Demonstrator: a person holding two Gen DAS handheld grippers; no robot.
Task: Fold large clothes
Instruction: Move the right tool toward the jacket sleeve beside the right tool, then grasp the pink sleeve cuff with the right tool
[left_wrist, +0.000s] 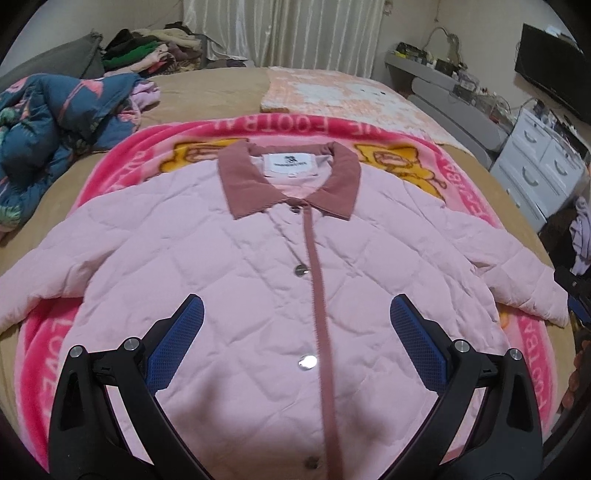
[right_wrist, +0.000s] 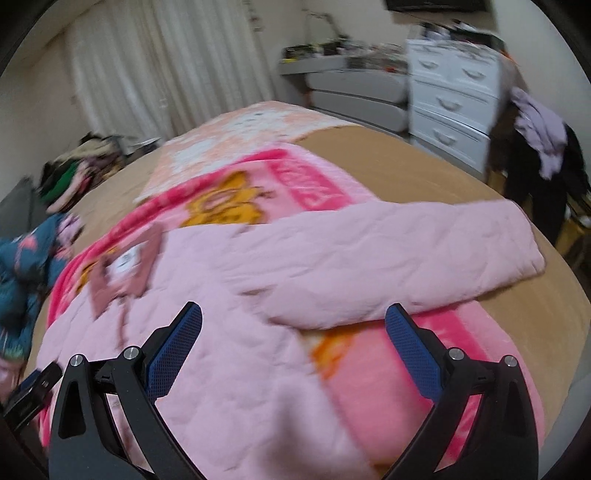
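Left gripper (left_wrist: 296, 325): jaws apart, hovering over lower front of the pink quilted jacket (left_wrist: 258, 295), holding nothing. Right gripper (right_wrist: 293, 332): jaws apart too, empty, above the jacket's right side near the armpit; that view is motion-blurred.

Jacket lies face up, snapped shut, sleeves spread, on a pink fleece blanket (left_wrist: 48, 350) over the bed (left_wrist: 207, 85). Right sleeve (right_wrist: 406, 251) runs out toward the right bed edge w/ cuff on bare tan cover.

Risks (judged): padded fabric is thick & springy, so folds may pop open if released early; a shallow pinch could take the top layer only and drag the front askew; blanket pile may get caught w/ the hem and lift along.

Far: no open containers seen. White drawer unit (right_wrist: 450, 88), drawers closed, contents hidden. Loose clothes pile (left_wrist: 155, 51) at far left.
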